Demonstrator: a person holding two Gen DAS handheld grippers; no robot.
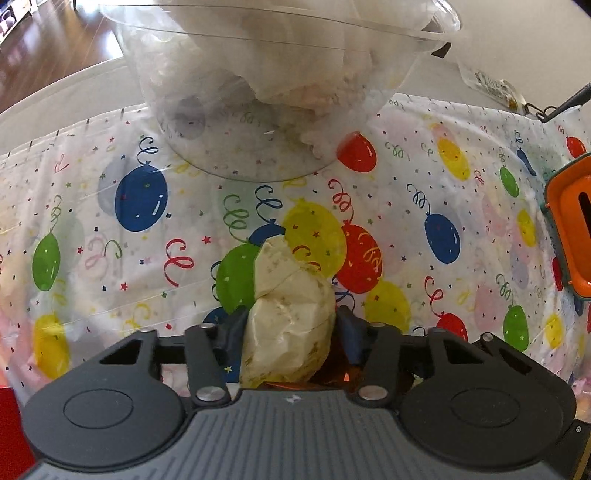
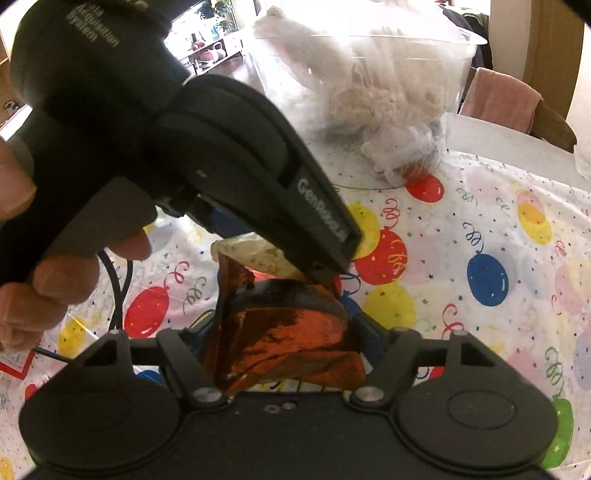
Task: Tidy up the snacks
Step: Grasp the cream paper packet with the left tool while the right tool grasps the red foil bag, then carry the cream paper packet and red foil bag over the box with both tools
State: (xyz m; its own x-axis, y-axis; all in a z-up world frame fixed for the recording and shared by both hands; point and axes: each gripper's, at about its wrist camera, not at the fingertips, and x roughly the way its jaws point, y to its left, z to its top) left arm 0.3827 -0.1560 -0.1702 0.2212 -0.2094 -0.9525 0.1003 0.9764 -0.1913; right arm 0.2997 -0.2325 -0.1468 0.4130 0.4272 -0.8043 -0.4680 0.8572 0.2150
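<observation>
My left gripper points steeply down at the balloon-print tablecloth, and its pads press both sides of a cream snack packet. A bit of red foil shows just beneath that packet. In the right wrist view my right gripper is shut on a crumpled red-orange foil packet. The cream snack packet lies right behind it, under the black housing of the left gripper. A person's hand holds that housing.
A clear plastic bowl holding several pale wrapped snacks stands at the far side of the cloth, also as the bowl. An orange container with a teal rim sits at the right. A pink cloth hangs on a chair behind.
</observation>
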